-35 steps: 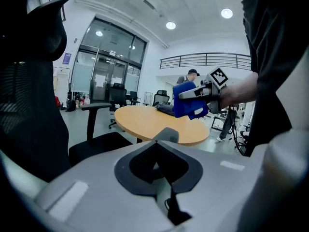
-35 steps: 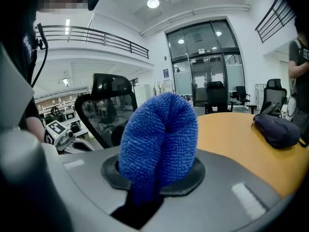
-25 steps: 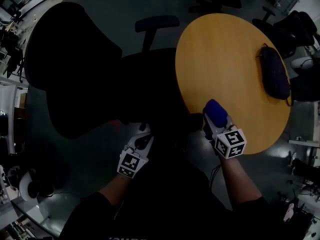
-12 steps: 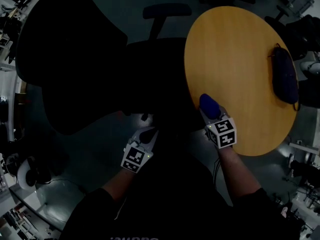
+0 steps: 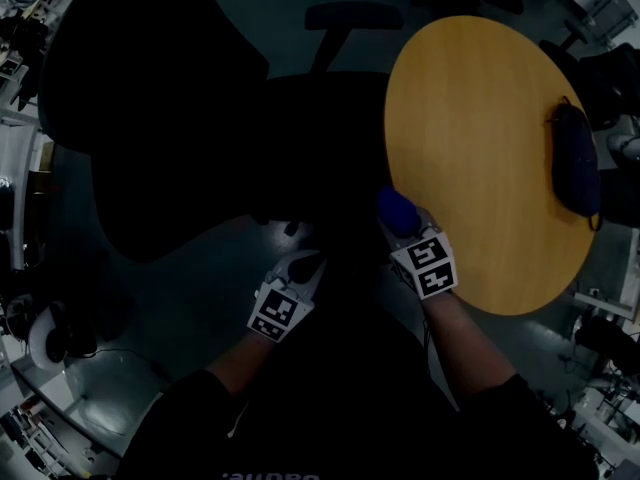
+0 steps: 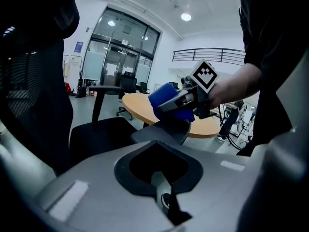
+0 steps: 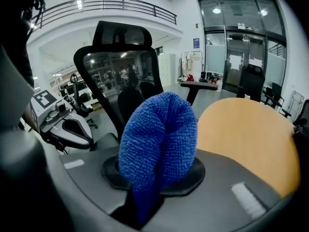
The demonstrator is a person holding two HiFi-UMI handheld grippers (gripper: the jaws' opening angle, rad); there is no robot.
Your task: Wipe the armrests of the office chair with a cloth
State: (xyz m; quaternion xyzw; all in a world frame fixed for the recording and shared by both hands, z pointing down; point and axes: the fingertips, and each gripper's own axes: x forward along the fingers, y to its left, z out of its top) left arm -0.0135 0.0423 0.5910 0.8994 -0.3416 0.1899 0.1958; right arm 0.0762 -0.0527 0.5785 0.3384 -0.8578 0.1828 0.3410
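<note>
We are holding right gripper (image 5: 404, 226) clamped on blue cloth (image 7: 159, 144), just above near armrest (image 6: 166, 132); contact unclear. Left gripper (image 5: 298, 273) jaws together, empty, waiting beside. We are judging wipe about to begin: next, pressing cloth down, sliding along pad. Table (image 5: 480, 168) edge crowding right side; open room ahead over seat (image 5: 310, 148).

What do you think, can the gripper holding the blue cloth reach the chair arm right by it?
Probably yes: the right gripper, shut on the blue cloth, sits right over the near armrest, with nothing between them.
</note>
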